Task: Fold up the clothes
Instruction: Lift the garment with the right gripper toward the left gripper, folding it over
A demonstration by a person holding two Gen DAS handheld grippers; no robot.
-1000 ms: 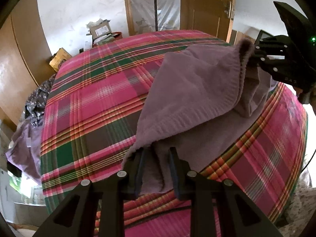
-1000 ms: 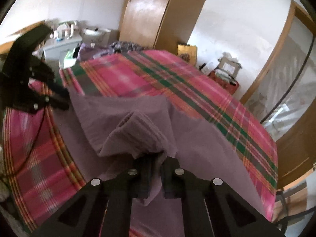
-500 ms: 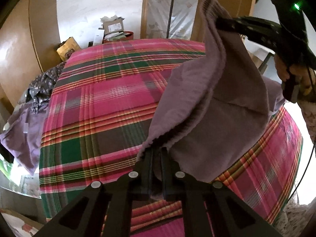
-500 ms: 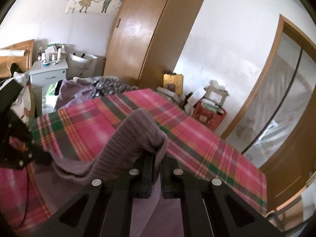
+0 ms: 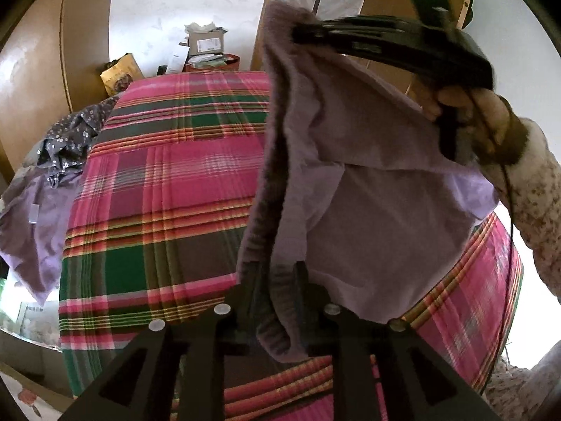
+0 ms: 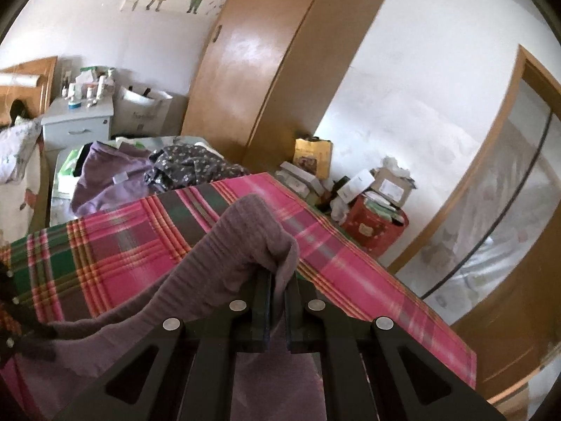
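Two corners, left wrist view: my left gripper (image 5: 277, 301) sits at bottom centre with the ribbed hem of the mauve sweater (image 5: 368, 210) bunched between its fingers (image 5: 301, 280); its jaws have just been opening, and I cannot tell whether the pads press on the knit.
Partner, left wrist view: my right gripper (image 5: 305, 33) pinches the far hem corner at upper centre, with my hand (image 5: 480, 119) at right.
Garment, left wrist view: sweater hangs as a slack sheet from centre to right, above the pink plaid bedspread (image 5: 168, 182); ribbed dark edge, paler inner face showing.
Grip, right wrist view: right gripper (image 6: 277, 298) pressed together on a hump of ribbed sweater (image 6: 242, 242) at lower centre.
Garment, right wrist view: knit trails to lower left over the bedspread (image 6: 112, 245).
Advice: I judge the left bite needs firming, then both corners kept level and taut before laying the fold.
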